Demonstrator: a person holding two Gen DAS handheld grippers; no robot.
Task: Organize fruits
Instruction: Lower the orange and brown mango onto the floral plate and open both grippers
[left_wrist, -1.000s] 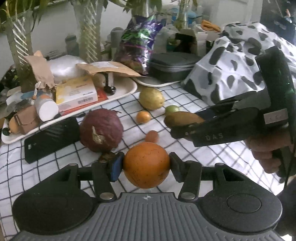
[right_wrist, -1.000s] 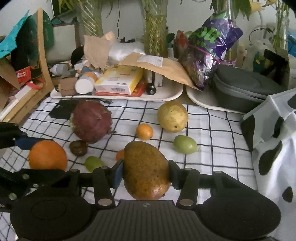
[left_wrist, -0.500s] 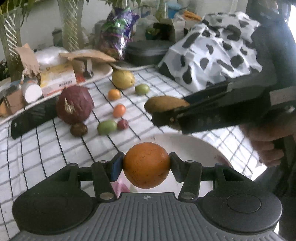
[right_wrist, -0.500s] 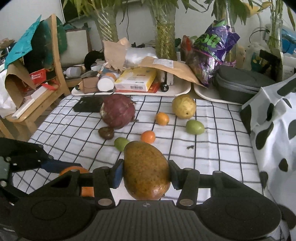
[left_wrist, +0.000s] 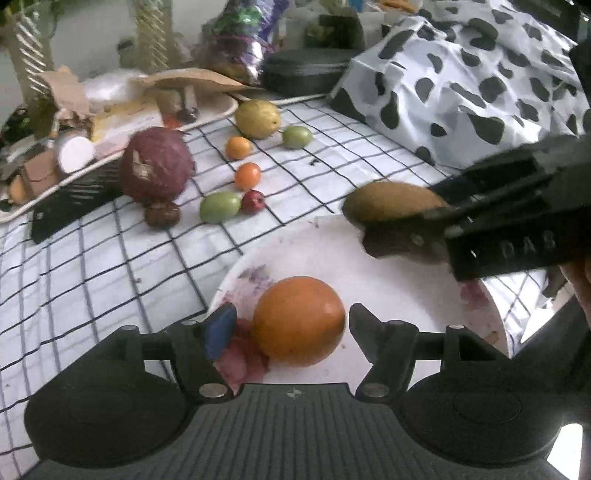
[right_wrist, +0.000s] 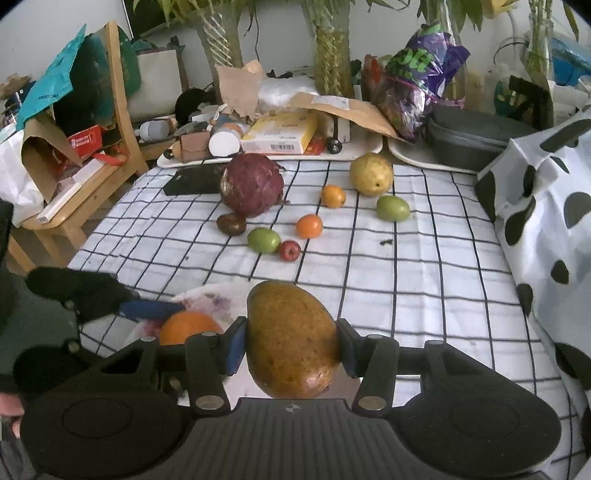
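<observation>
Fruits are divided between a white plate (left_wrist: 369, 258) at the near edge of the checked tablecloth (right_wrist: 406, 266) and the open cloth beyond it. One orange (left_wrist: 299, 320) sits on the plate between the fingers of the left gripper (left_wrist: 291, 325); its jaws have just been opening, and both pads now stand clear of the orange, with a gap visible on each side. The plate surface beside the orange carries reddish stains. The right gripper (right_wrist: 290, 341) pinches a brown-green mango (right_wrist: 291, 338) firmly across its width, both pads pressed against the skin; in the left wrist view the mango is held above the far right rim of the plate, and whether it touches the plate cannot be told. On the cloth farther back lie a red cabbage (right_wrist: 252, 184), a dark shrivelled fruit (right_wrist: 231, 223) just beside it, a green fruit (right_wrist: 263, 240) touching a small red fruit (right_wrist: 290, 250), two small oranges (right_wrist: 309, 226), a second green fruit (right_wrist: 392, 208) and a yellow pear (right_wrist: 371, 173). A cluttered tray (right_wrist: 362, 152) borders the far edge of the cloth, and a black-spotted white bag (right_wrist: 546, 192) stands at the right.
</observation>
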